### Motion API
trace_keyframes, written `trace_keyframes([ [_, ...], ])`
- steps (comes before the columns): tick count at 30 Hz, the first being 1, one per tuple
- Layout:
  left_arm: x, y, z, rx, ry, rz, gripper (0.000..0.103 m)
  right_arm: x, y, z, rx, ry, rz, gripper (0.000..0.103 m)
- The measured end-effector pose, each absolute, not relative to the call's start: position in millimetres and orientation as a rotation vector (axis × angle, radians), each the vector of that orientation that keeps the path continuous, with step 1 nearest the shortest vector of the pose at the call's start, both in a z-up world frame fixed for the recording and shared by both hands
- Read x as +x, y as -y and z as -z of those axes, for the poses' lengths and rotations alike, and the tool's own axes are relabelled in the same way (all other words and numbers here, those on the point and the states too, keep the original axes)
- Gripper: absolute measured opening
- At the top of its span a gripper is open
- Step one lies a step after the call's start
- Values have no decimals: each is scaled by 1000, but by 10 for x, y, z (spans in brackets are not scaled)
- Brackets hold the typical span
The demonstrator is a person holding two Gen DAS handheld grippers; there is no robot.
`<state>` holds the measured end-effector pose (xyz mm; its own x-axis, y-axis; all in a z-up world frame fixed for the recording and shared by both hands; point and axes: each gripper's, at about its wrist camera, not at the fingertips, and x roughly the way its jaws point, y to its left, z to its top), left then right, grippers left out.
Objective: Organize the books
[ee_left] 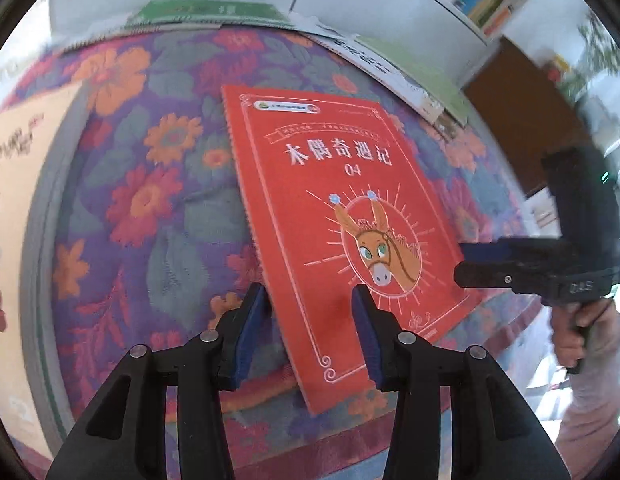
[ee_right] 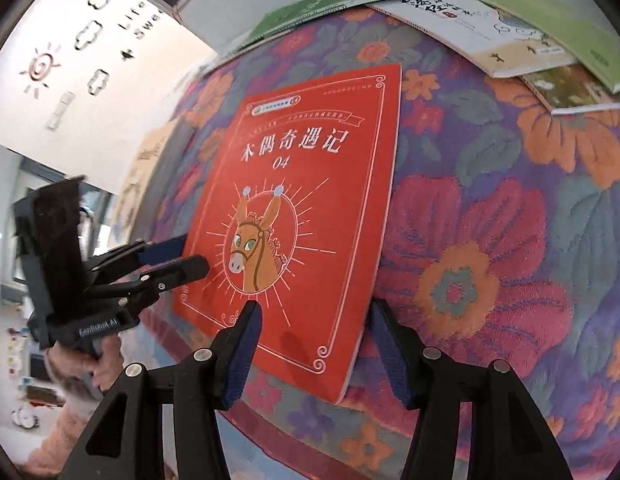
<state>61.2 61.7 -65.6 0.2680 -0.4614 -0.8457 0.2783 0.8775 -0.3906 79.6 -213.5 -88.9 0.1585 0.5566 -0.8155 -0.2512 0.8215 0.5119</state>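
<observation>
While looking down along both pairs of fingers, found the red, spiral-bound paper book (ee_left: 330, 208) with a donkey's head on its cover lying flat and face up on the purple woven tablecloth (ee_left: 142, 208) patterned with orange and red flowers. Saw the black, blue-padded left gripper (ee_left: 308, 292) set over the book's near left edge, jaws apart, one finger on the cloth side of the spiral binding and the other above the cover; could not tell whether either pad touched. Saw the black right gripper (ee_right: 316, 306) likewise astride the near right edge, jaws apart, one finger above the cover and the other beyond the edge, over the cloth. Noted nothing clamped in either. Made out the left hand (ee_right: 106, 356), in a fuzzy pink sleeve, on its gripper's handle. Spotted a thin green-covered book (ee_right: 310, 12) and a loose pile of white and green books (ee_right: 510, 40) at the cloth's far edge, well apart from the red one. Glimpsed a cream picture book (ee_left: 18, 184) at the cloth's left side
</observation>
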Motion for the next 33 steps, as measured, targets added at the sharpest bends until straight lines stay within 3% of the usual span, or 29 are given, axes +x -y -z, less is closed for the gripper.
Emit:
trace_keyframes([
  [5,757,-630,680,-209,-1216,513,39,1036,2334,995,449,-1305,-618,41],
  [15,960,-650,689,-204,-1237,539,38,1235,2344,974,458,-1305,-649,40],
  [20,1028,-680,696,-203,-1237,537,32,1324,2416,981,485,-1317,-666,39],
  [22,1040,-645,688,-176,-1224,525,33,1334,2391,961,452,-1322,-659,35],
  [26,1026,-586,676,-135,-1203,502,34,1336,2348,926,365,-1338,-602,18],
  [33,1042,-646,691,-169,-1197,515,34,1325,2324,918,332,-1313,-597,17],
])
